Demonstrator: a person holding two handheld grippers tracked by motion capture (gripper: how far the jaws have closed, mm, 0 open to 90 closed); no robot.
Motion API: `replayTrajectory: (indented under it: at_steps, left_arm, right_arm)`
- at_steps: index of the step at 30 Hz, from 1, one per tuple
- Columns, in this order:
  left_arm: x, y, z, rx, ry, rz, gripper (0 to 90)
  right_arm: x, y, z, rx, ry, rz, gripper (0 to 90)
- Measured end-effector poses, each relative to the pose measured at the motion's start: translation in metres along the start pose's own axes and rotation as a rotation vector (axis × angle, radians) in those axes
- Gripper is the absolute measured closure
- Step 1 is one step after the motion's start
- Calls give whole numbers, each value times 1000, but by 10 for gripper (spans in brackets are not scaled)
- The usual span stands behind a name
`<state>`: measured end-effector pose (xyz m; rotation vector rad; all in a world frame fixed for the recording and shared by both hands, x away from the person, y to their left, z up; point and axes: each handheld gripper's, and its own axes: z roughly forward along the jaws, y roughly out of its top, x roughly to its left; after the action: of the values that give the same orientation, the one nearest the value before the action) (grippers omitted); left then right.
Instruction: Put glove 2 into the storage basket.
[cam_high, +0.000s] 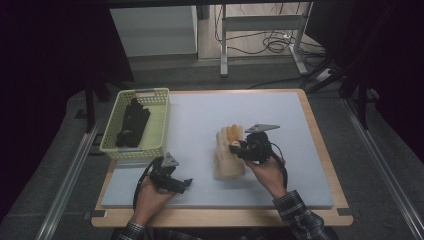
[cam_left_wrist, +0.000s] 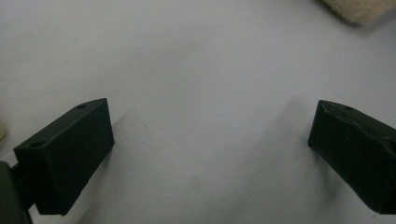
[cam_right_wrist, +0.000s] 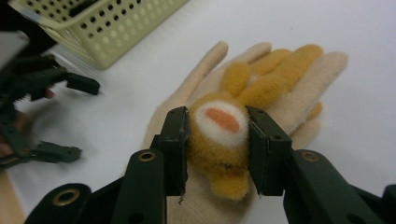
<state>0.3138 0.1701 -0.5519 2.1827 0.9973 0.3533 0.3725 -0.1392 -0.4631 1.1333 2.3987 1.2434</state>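
A fuzzy yellow-orange glove (cam_right_wrist: 261, 77), with a white and orange patch at its cuff, lies on top of a cream glove (cam_high: 227, 162) at mid-table. My right gripper (cam_right_wrist: 218, 140) is shut on the yellow-orange glove's cuff, both pads pressing into the fuzz. From above, the right gripper (cam_high: 236, 146) sits over the cream glove, with the yellow-orange glove (cam_high: 233, 133) just beyond it. My left gripper (cam_high: 186, 182) rests near the front left of the mat. Its jaws (cam_left_wrist: 210, 154) stand wide open over bare mat, and a corner of the cream glove (cam_left_wrist: 359, 9) lies beyond them.
A pale green perforated basket (cam_high: 159, 125) stands at the table's left with black gloves (cam_high: 132, 122) inside. The basket (cam_right_wrist: 107, 28) and the left gripper (cam_right_wrist: 77, 119) are off to the left in the right gripper view. The light mat (cam_high: 200, 115) covers most of the wooden table.
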Motion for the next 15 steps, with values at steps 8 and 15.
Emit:
replayTrajectory:
  at_steps: [8, 15]
  left_arm:
    - [0, 0, 0, 3, -1, 3, 1]
    - [0, 0, 0, 1, 0, 1, 1]
  right_arm:
    - [-4, -23, 27, 63, -52, -63, 460]
    - [-3, -17, -2, 30, -14, -97, 462]
